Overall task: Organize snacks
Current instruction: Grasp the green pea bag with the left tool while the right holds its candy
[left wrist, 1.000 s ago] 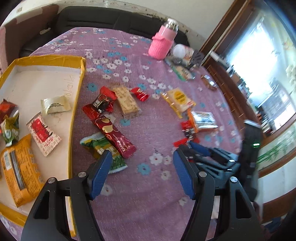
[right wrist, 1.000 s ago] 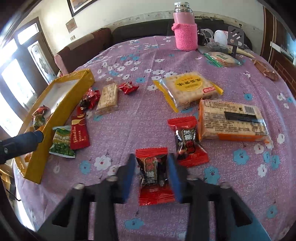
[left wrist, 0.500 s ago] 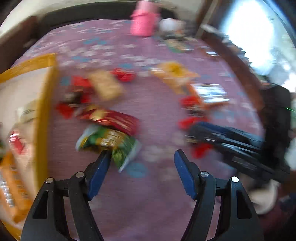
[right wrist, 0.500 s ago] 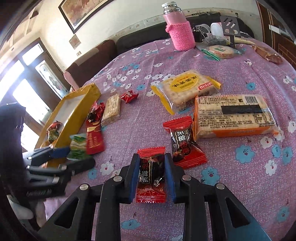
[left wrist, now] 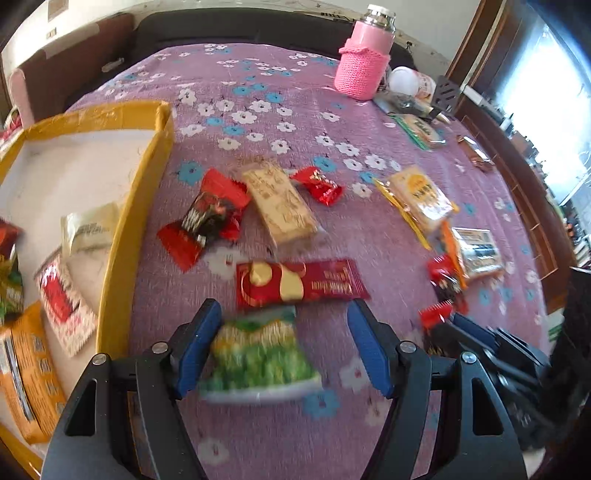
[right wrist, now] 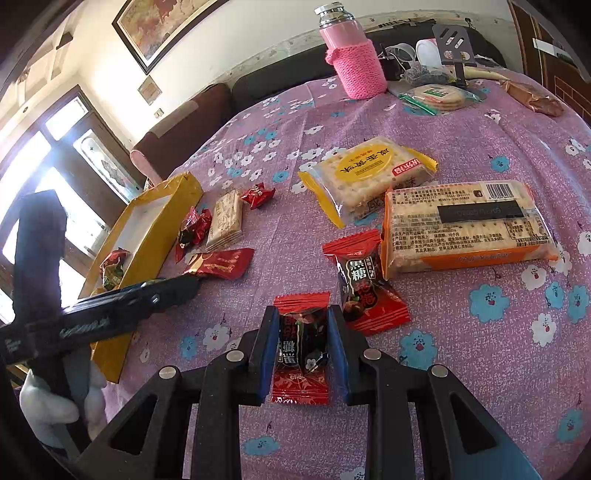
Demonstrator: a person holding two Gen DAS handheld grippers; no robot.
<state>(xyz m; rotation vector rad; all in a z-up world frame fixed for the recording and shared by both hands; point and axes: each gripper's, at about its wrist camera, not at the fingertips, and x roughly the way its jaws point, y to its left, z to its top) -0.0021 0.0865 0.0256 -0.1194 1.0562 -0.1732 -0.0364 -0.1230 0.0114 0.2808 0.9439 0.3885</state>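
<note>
Dark sofa — bright windows — framed picture

Left gripper: pitched steeply down over the purple tablecloth, jaws apart, straddling a green snack packet; pads not pressing it. Right gripper: angled down at the same cloth, blue pads clamped on both sides of a red candy wrapper.

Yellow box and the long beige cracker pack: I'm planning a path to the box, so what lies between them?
In the left wrist view, a red-and-black candy lies on the cloth between the yellow box and the beige cracker pack.
</note>
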